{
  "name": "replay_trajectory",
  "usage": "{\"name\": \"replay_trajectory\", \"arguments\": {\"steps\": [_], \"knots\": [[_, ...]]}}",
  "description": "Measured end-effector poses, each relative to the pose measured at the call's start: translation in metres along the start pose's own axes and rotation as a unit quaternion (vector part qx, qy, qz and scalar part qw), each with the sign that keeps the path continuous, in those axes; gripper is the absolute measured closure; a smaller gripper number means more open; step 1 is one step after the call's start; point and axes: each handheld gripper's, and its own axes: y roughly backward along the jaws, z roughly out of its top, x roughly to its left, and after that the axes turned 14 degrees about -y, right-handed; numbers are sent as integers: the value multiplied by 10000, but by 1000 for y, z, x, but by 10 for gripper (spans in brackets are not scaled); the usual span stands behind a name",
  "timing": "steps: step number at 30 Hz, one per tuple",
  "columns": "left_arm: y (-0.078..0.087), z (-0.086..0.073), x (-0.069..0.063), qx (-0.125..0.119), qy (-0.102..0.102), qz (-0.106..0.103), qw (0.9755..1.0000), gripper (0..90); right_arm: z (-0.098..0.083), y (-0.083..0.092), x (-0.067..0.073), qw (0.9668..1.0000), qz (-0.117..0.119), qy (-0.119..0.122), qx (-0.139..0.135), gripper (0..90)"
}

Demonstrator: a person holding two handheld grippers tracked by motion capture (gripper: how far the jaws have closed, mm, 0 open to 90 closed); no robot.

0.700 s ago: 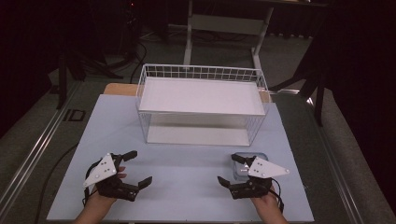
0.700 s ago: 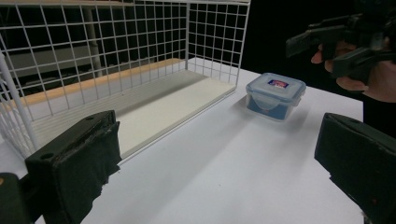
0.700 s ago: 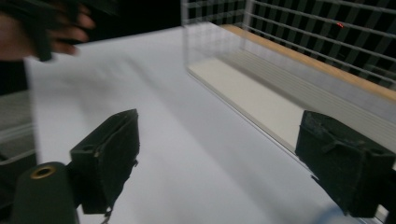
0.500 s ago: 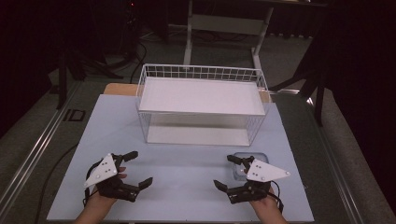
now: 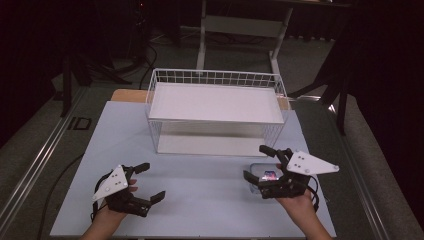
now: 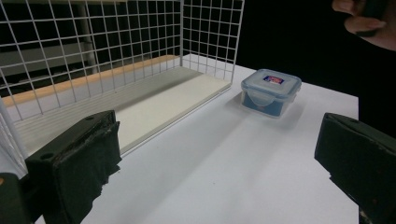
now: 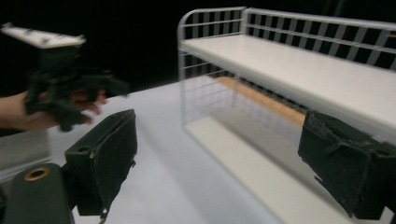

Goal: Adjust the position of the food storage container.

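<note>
Right gripper (image 5: 260, 167) is held open over small clear lidded plastic box (image 5: 265, 176); jaws should be lowered squarely around its sides before closing.

1. The wire rack (image 5: 216, 112) stands across the far middle of the table (image 5: 200, 190), blocking any straight pass toward the far edge.
2. Its white shelf (image 5: 215, 102) roofs a low slot open toward the person; a claw could enter level under it.
3. The broad near half of the table lies bare between the left claw (image 5: 148, 181) and right claw (image 5: 257, 162).
4. The small lidded container (image 5: 265, 176) sits just off the rack's near right corner, narrowing the way there.
5. Strips of table stay free at both ends of the rack.
</note>
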Motion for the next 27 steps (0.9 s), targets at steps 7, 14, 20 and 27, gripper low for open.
{"name": "replay_trajectory", "arguments": {"steps": [7, 14, 20, 27], "knots": [[0, 0, 0, -13, 14, -4, 10000, 10, 7, 4, -33, 9977, -676, -74, 83, 146], [0, 0, 1, -3, 15, -15, 10000, 10, -4, 8, -59, 9942, -1036, -262, 126, 261], [-1, -1, 2, -2, 27, -27, 10000, 10, -23, 17, -78, 9915, -1217, -377, 261, 490], [-1, -1, 1, 12, 2, -43, 10000, 10, -53, 29, -98, 9856, -1461, -464, 717, 741]]}}
